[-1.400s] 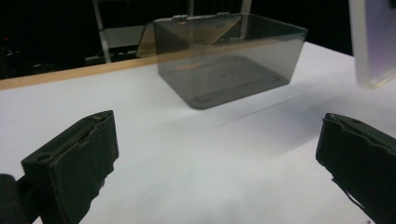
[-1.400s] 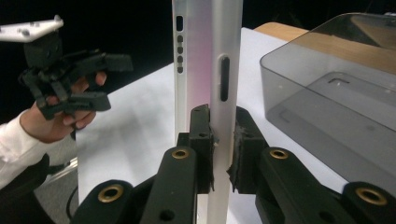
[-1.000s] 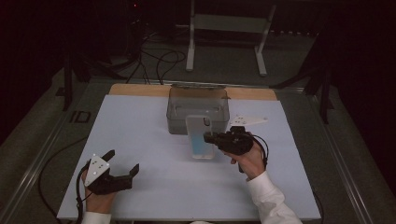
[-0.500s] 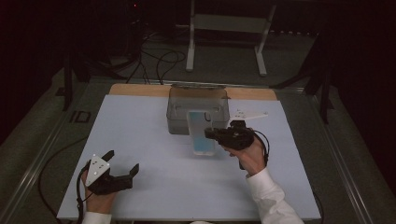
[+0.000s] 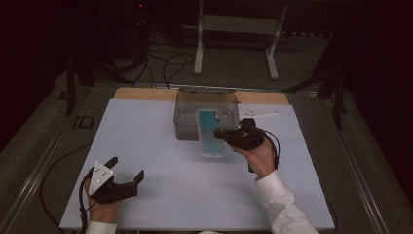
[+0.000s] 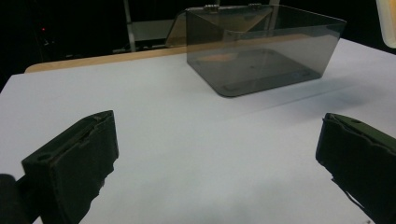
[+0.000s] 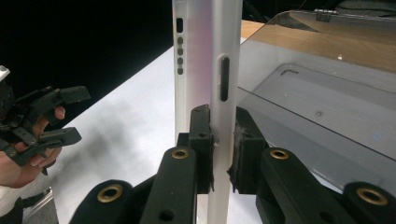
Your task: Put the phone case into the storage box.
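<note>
Dark surroundings enclose a table [image 5: 160, 146] covered by a pale sheet, with a wooden strip along its far edge. Cables and a metal stand occupy the floor beyond the table.

1. Box. A smoky clear box [image 5: 187, 117] stands on the sheet near the far edge, about the middle of the table's width. Its hinged lid is raised at the back. In the left gripper view the box [image 6: 261, 60] shows nothing inside.

2. Phone case. A case [image 5: 212, 132] with a teal face and a pale rim is held off the sheet, in front of the box and overlapping its near wall in the high view. It stands roughly upright with the camera cutout at the top. In the right gripper view the case [image 7: 210, 60] is seen edge-on, with button slots along its side.

3. Right gripper. The right gripper [image 5: 225, 136] points toward the person's left, and its 2 jaws pinch the case at the side edge. In its own view the right gripper [image 7: 223, 149] has both pads pressed against the rim.

4. Left gripper. The left gripper [image 5: 125, 168] is at the near left of the sheet, well apart from the box. In its own view the left gripper [image 6: 217, 154] has its jaws spread wide above bare sheet, with nothing between them.
</note>
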Demonstrator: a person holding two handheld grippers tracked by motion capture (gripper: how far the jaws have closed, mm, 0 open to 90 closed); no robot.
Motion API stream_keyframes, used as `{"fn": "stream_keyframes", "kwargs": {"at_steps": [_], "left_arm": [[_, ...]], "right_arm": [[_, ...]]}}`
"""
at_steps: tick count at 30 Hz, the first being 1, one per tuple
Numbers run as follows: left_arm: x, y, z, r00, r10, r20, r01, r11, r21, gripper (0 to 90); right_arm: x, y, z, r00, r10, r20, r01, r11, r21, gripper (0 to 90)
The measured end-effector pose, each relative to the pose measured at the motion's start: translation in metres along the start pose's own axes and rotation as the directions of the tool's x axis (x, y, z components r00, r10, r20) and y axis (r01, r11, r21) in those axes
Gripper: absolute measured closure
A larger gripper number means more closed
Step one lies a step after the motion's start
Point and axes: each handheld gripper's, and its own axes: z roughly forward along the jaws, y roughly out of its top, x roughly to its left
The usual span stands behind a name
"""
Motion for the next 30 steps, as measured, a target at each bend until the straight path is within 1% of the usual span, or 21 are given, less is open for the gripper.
{"fn": "stream_keyframes", "kwargs": {"at_steps": [2,9,17,19,20,30], "left_arm": [[0.000,0.000,0.000,1.0000,0.001,-0.003,-0.001,1.0000,0.001,0.3],[-0.001,0.000,0.000,1.0000,0.002,-0.007,-0.002,1.0000,-0.001,0.3],[-0.002,0.000,0.000,1.0000,0.002,-0.009,-0.002,1.0000,-0.001,0.3],[-0.001,0.000,0.000,1.0000,0.002,-0.008,-0.002,1.0000,-0.002,0.3],[-0.001,0.000,0.000,1.0000,0.002,-0.009,-0.002,1.0000,-0.001,0.3],[-0.002,0.000,0.000,0.9999,0.001,-0.012,-0.001,1.0000,-0.003,0.3]], "right_arm": [[0.000,0.001,0.000,1.0000,-0.006,0.003,0.006,1.000,0.005,81.5],[0.000,0.007,0.000,0.9998,0.001,0.019,-0.001,1.000,0.009,81.5],[0.000,0.017,0.000,0.9981,0.011,0.061,-0.014,0.999,0.035,81.5],[0.000,0.019,0.001,0.9967,0.007,0.081,-0.011,0.999,0.044,81.6],[-0.001,0.020,0.002,0.9963,0.003,0.085,-0.007,0.999,0.048,81.6],[-0.003,0.025,0.007,0.9926,0.015,0.120,-0.024,0.997,0.076,81.7]]}}
